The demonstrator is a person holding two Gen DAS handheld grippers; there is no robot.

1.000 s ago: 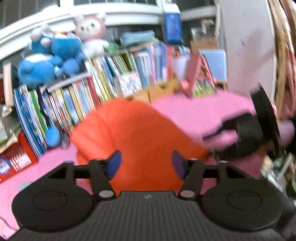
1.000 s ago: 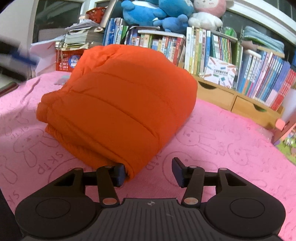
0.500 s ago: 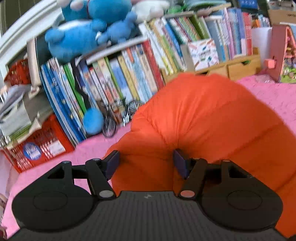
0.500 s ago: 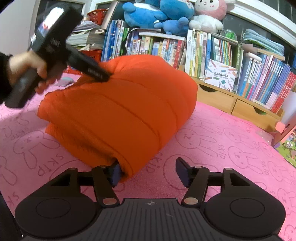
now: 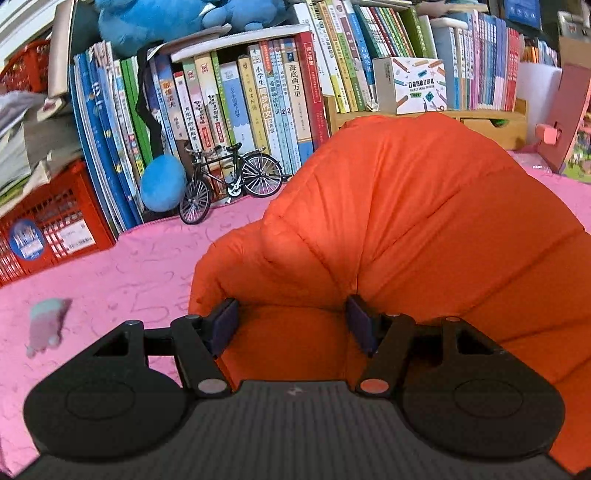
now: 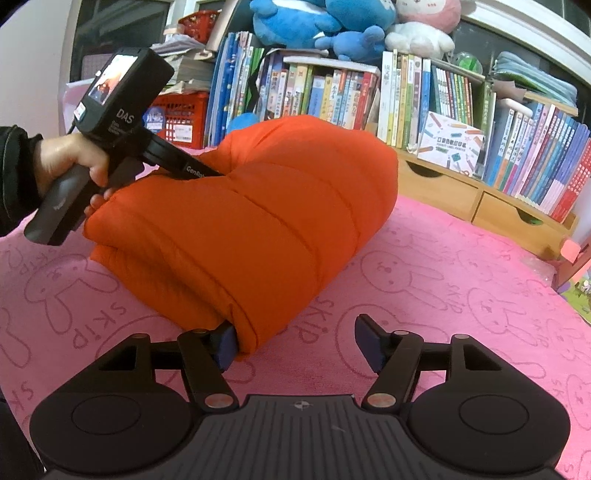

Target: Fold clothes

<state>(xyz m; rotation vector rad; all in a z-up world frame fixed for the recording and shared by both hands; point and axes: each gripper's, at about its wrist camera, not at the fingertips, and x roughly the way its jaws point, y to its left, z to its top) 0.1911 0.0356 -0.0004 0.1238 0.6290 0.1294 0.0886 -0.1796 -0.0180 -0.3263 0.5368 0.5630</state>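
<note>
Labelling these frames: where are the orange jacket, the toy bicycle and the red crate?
orange jacket (image 6: 280, 221), right wrist view, quilted top.
toy bicycle (image 5: 229, 177), left wrist view, frame.
red crate (image 5: 55, 225), left wrist view, front wall.

Home: bookshelves (image 6: 369, 96), plush toys (image 6: 332, 22)

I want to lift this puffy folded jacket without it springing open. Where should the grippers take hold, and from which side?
Judging by its pose, grip the orange jacket at the low stacked edge nearest the right gripper, coming in level along the pink blanket. There the layers lie together; the domed top is too bulky and slick to pinch.
</note>
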